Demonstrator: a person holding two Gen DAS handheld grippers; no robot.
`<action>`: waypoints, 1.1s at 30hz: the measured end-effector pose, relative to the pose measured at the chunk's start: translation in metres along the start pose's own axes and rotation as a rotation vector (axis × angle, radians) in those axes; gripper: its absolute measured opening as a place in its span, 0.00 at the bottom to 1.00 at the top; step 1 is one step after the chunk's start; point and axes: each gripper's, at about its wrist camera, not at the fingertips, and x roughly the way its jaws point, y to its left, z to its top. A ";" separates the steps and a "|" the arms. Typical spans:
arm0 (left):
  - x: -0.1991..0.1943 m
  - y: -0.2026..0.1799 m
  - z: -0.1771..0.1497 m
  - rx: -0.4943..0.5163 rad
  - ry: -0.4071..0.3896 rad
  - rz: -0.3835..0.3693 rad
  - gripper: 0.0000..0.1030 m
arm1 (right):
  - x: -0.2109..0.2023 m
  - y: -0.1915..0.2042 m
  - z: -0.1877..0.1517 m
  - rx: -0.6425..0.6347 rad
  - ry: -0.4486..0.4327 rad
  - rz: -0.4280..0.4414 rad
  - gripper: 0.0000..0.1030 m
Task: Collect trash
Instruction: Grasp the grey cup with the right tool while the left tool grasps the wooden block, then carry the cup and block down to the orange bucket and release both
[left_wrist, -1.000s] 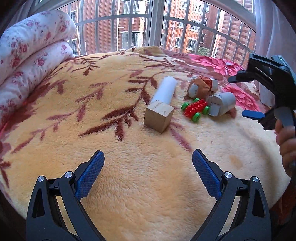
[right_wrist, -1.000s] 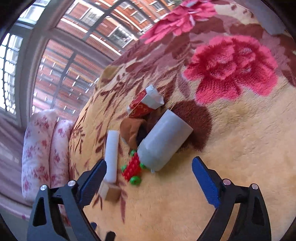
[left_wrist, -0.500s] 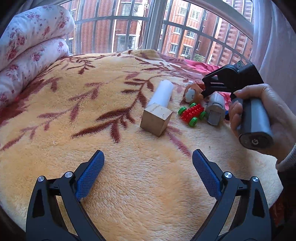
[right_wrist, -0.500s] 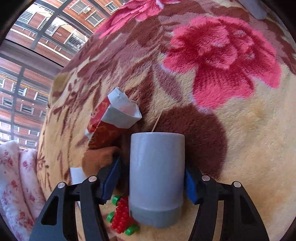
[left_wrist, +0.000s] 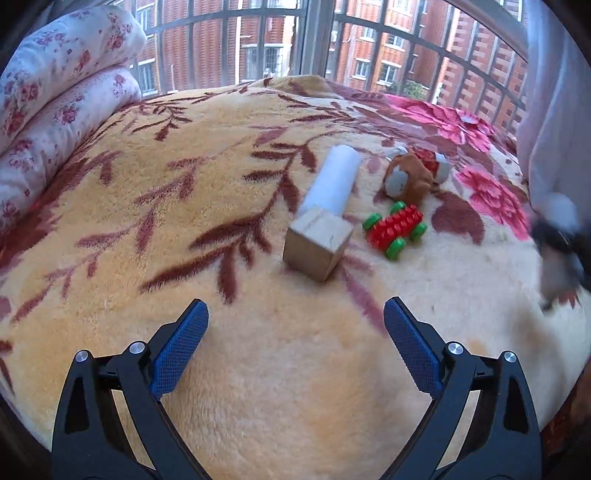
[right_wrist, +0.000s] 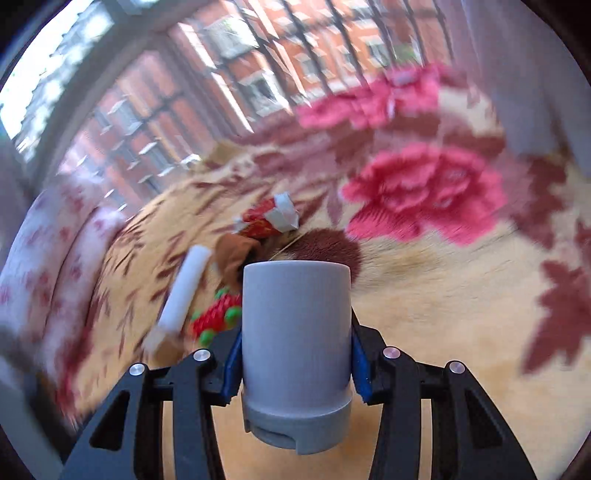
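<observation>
The bed (left_wrist: 258, 369) has a fuzzy floral blanket (left_wrist: 184, 229) over it. Near its far right corner sit a white roll (left_wrist: 334, 181), wood block (left_wrist: 317, 247), brown wrapper (left_wrist: 410, 179) and red toy (left_wrist: 395, 230), pretty bunched up. The right tongs (right_wrist: 295, 354) are closing on a grey cup (right_wrist: 295, 332), held off the blanket. Left tongs (left_wrist: 295, 354) hang wide open, nothing between them.
</observation>
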 end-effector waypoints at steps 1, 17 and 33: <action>0.004 -0.001 0.008 -0.014 0.013 0.014 0.91 | -0.011 -0.001 -0.008 -0.024 -0.023 0.002 0.45; 0.067 -0.020 0.040 -0.008 0.108 0.150 0.46 | -0.078 -0.004 -0.070 -0.126 -0.108 0.119 0.45; -0.050 -0.019 -0.005 0.066 -0.107 -0.010 0.45 | -0.091 0.023 -0.093 -0.200 -0.085 0.092 0.45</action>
